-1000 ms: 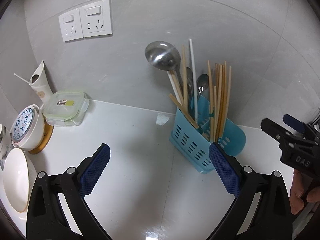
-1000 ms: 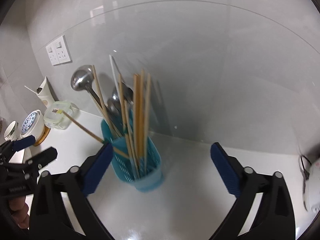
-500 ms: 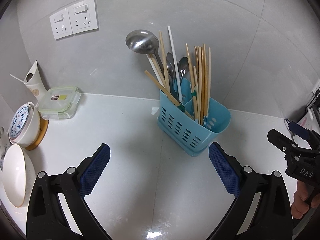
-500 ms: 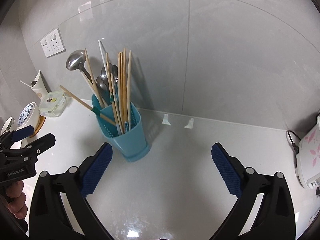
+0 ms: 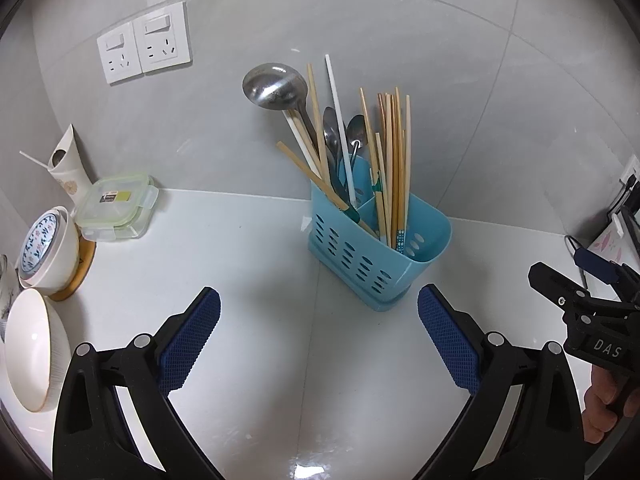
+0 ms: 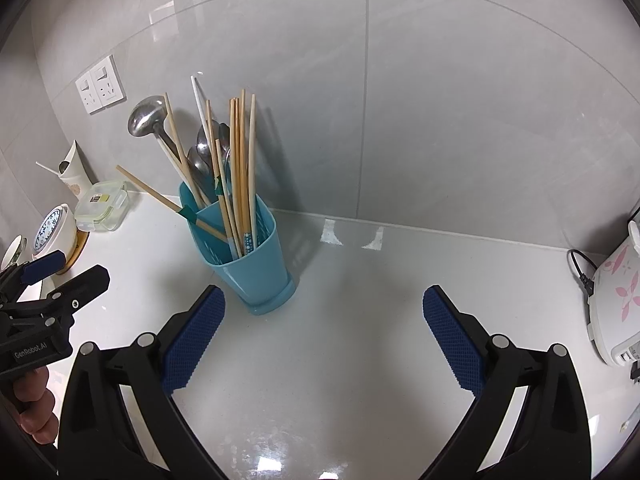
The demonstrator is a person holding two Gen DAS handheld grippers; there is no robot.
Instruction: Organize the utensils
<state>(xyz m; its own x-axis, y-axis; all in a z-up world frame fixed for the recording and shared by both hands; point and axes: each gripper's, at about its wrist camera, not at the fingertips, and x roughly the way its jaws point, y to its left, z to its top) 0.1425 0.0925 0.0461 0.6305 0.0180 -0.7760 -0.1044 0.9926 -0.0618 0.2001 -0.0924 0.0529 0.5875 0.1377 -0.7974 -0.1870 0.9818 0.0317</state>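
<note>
A blue plastic utensil holder [image 5: 360, 264] [image 6: 256, 276] stands on the white counter near the tiled wall. It holds a steel ladle [image 5: 274, 88] [image 6: 146, 122], spoons [image 5: 331, 136], several wooden chopsticks [image 5: 396, 160] [image 6: 240, 160] and a white stick. One chopstick [image 6: 156, 196] leans far out to the left. My left gripper [image 5: 318, 336] is open and empty, a little in front of the holder. My right gripper [image 6: 322, 332] is open and empty too, with the holder just beyond its left finger. Each gripper shows at the edge of the other's view.
At the left are a lidded food container [image 5: 116, 206], a paper cup [image 5: 66, 168], stacked bowls [image 5: 48, 248] on a wooden coaster and a white bowl [image 5: 28, 352]. Wall sockets [image 5: 144, 42] sit above. A white appliance with a pink flower print [image 6: 616, 304] and a cable stand at the right.
Both grippers have drawn back from the holder and stayed open. The right wrist view has swung right, so the holder now lies left of its centre.
</note>
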